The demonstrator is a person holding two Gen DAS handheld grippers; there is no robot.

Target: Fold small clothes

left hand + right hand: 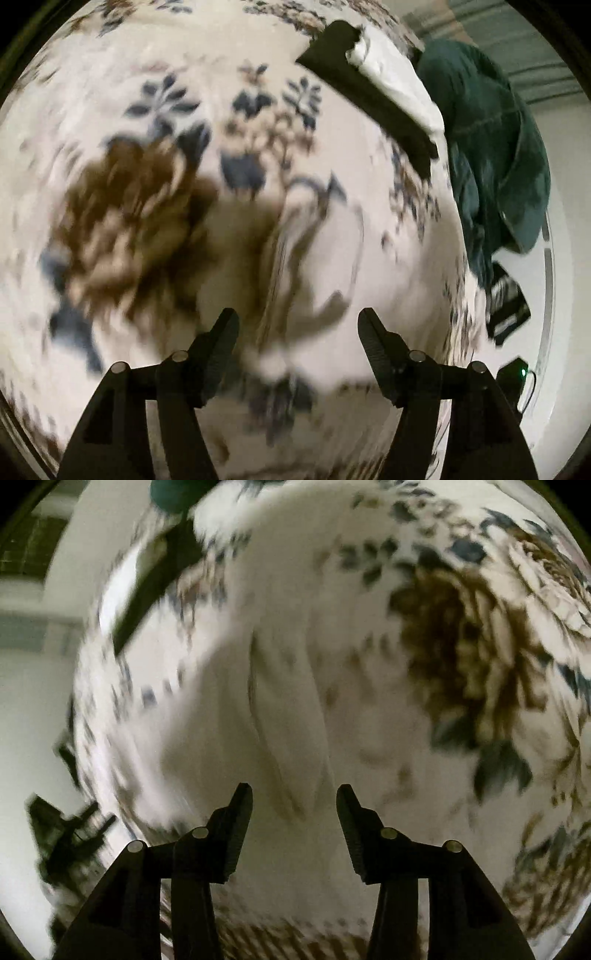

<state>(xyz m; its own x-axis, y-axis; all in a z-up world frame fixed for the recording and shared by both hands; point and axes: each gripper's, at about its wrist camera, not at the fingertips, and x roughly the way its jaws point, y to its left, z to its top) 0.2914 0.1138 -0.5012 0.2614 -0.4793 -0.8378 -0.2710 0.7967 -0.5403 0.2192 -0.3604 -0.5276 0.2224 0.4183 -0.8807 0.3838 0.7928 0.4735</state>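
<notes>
A white garment (pixel 291 709) lies in a long folded strip on the floral bedspread (pixel 461 635), straight ahead of my right gripper (pixel 294 792), which is open and empty just above it. My left gripper (pixel 298 315) is open and empty above the floral bedspread (pixel 147 206); the cloth below it is blurred. Folded white cloth (pixel 399 85) on a black folded piece (pixel 369 107) lies at the far right edge of the bed. A dark green garment (pixel 495 147) hangs off that edge.
Beyond the bed's right edge in the left wrist view are a black-and-white object (pixel 508 306) and a small device with a green light (pixel 517 373) on a pale floor. The right wrist view shows dark objects (pixel 62 834) at the lower left.
</notes>
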